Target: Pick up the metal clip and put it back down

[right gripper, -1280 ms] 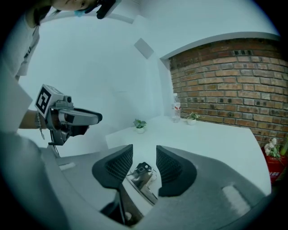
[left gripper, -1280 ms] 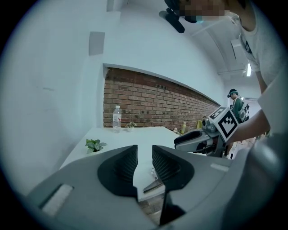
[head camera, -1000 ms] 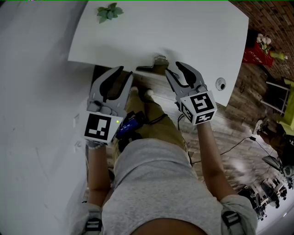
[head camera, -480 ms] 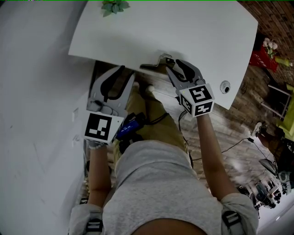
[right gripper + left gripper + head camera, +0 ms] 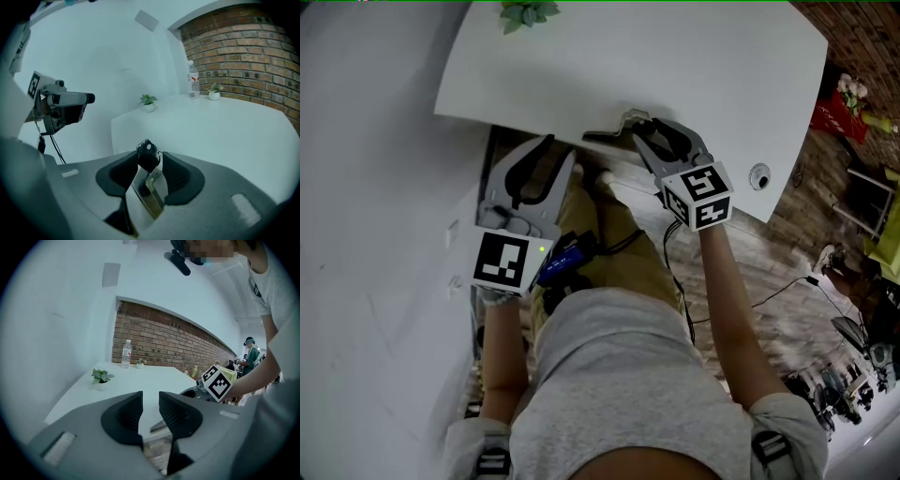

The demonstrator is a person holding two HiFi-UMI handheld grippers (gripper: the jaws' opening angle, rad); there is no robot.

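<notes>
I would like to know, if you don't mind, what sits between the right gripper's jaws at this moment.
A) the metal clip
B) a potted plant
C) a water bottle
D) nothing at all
A: in the right gripper view the clip stands between the pads of the right gripper, which close on it.

A white tabletop (image 5: 694, 66) with a rounded far corner fills the top of the head view, set against a plain white wall (image 5: 366, 187). A small potted plant (image 5: 528, 13) stands near its wall-side edge, and a round cable hole (image 5: 758, 177) sits near its right edge. Farther back, by a brick wall (image 5: 164, 341), stand a clear bottle (image 5: 125, 354) and a second small plant (image 5: 140, 363). The wood-patterned floor (image 5: 797, 244) carries a dark cable (image 5: 783, 292), and a red crate (image 5: 834, 112) sits beyond the tabletop's right end.
</notes>
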